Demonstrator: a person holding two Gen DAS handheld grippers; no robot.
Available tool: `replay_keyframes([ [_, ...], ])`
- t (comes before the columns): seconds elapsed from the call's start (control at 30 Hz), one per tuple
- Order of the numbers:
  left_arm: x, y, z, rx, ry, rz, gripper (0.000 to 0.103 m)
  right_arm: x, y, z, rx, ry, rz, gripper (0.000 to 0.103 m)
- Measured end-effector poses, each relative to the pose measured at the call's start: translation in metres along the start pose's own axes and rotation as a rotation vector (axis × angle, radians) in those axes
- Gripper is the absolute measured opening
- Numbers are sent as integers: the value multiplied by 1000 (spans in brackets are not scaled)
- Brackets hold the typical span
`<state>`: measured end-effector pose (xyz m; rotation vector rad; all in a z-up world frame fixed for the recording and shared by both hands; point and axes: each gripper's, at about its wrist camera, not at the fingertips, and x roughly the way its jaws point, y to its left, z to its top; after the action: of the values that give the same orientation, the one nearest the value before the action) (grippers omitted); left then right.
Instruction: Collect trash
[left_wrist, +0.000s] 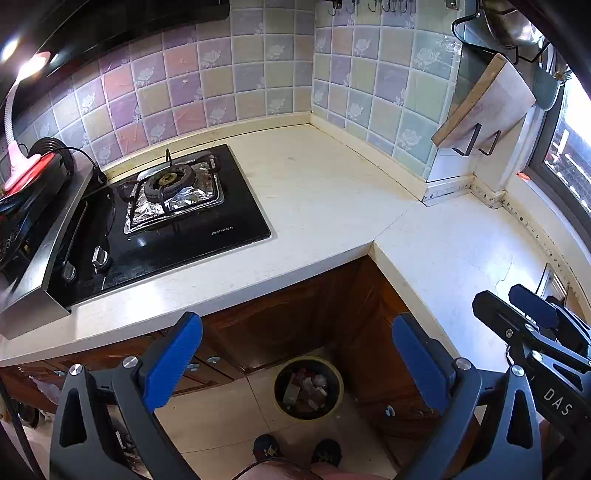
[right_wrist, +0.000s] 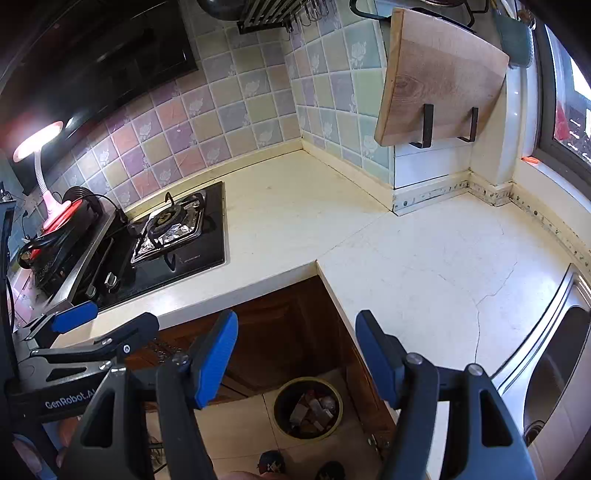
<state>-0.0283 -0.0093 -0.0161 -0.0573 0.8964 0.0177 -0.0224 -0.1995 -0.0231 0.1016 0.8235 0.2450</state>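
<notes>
While jaws gape, trash bin (left_wrist: 308, 387) below, between them

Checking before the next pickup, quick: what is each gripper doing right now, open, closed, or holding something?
Left gripper: open, fingers wide apart, holding nothing.
Right gripper: open, fingers wide apart, holding nothing.

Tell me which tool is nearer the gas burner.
Left. The left tool hangs off the counter edge just right of the gas burner; the right tool is farther right, toward the sink. Both are open and empty.
</notes>
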Motion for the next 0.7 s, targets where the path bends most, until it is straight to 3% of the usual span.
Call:
replay_keyframes([
  [0.7, 4, -15, 8, 4, -15, 13, 102, 1, -10, 5, -8, -13, 5, 67],
])
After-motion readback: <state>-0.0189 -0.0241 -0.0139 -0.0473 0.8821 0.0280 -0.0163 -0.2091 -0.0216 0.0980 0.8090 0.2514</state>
